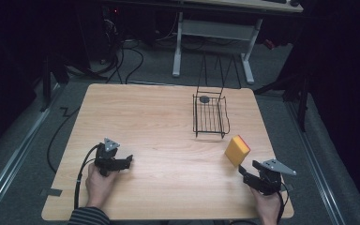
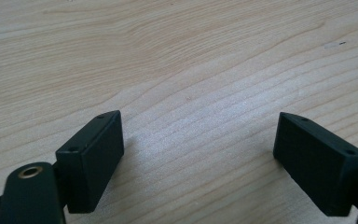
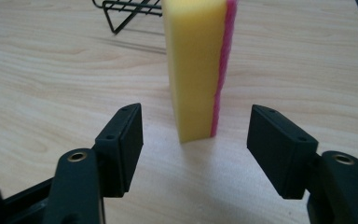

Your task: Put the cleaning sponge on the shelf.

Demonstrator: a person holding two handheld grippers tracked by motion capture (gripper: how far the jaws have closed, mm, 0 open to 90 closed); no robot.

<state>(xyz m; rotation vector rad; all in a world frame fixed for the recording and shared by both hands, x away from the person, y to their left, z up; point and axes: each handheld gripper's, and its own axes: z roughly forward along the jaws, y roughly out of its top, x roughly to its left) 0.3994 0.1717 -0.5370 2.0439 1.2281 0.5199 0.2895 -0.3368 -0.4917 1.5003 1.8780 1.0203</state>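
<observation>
Two tongs, hand-held, on a pale wooden table [image 1: 159, 122]. Left tongs [image 1: 130, 160]: near the front-left edge, jaws spread wide over bare wood, nothing between them; broad open board ahead and to the right. Right tongs [image 1: 242, 169]: near the front-right corner, jaws parted and empty, aimed at a sponge [image 1: 237, 150]. Sponge: yellow with a pink-red face, standing on edge just beyond the right tongs' jaw tips, apart from both, close to the table's right edge. Wire basket [image 1: 210, 116]: black, right of centre toward the far edge, behind the sponge, holding a small dark round item [image 1: 204, 99].
</observation>
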